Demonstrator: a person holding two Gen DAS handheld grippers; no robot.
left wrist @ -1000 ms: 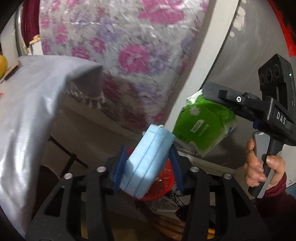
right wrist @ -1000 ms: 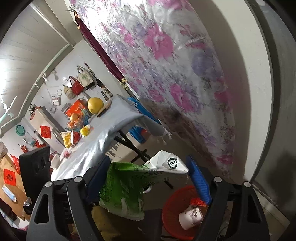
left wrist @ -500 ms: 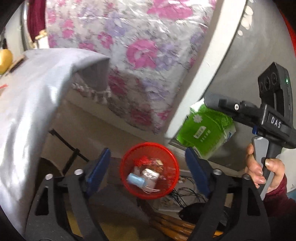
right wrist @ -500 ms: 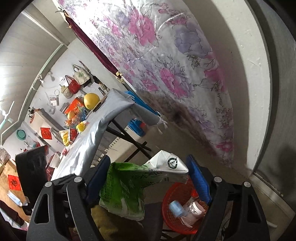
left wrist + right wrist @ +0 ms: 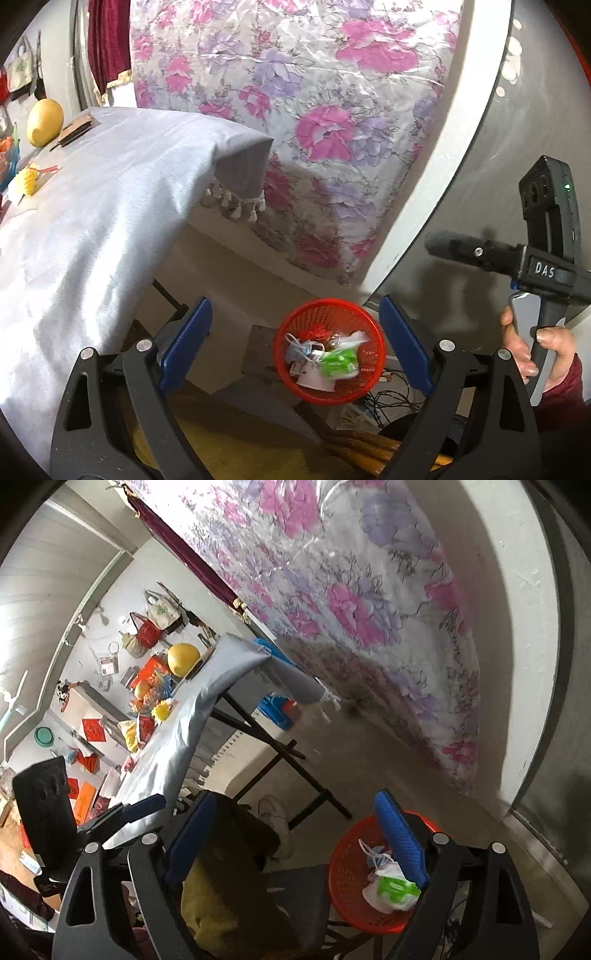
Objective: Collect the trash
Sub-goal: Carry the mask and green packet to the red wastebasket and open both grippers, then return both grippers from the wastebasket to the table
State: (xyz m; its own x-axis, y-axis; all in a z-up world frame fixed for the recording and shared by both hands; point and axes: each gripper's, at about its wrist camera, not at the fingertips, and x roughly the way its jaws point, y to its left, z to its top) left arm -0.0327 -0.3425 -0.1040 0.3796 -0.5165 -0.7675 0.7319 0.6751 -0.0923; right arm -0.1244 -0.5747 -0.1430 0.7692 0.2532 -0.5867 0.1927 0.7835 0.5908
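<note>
A red mesh basket (image 5: pixel 332 397) stands on the floor below both grippers. In it lie a blue face mask (image 5: pixel 301 349), a green packet (image 5: pixel 338 365) and other scraps. My left gripper (image 5: pixel 293 306) hovers above the basket, its jaws opening with nothing between them. My right gripper (image 5: pixel 295 799) is also over the basket (image 5: pixel 347 904), its jaws opening and empty; the green packet (image 5: pixel 393 886) and the mask (image 5: pixel 378 853) lie under its right finger. The right gripper (image 5: pixel 443 245) shows side-on at the right of the left wrist view. The left gripper (image 5: pixel 136 812) shows at the lower left of the right wrist view.
A table under a grey cloth (image 5: pixel 92 221) stands on the left, with a yellow fruit (image 5: pixel 44 122) at its far end and black folding legs (image 5: pixel 280 753) beneath. A floral sheet (image 5: pixel 314 110) covers the wall behind. Cables (image 5: pixel 388 398) lie beside the basket. A hand (image 5: pixel 532 350) grips the right gripper's handle.
The left gripper opened and the mask fell into the basket. The green packet left the right gripper and now lies in the basket too. The left view has drawn back.
</note>
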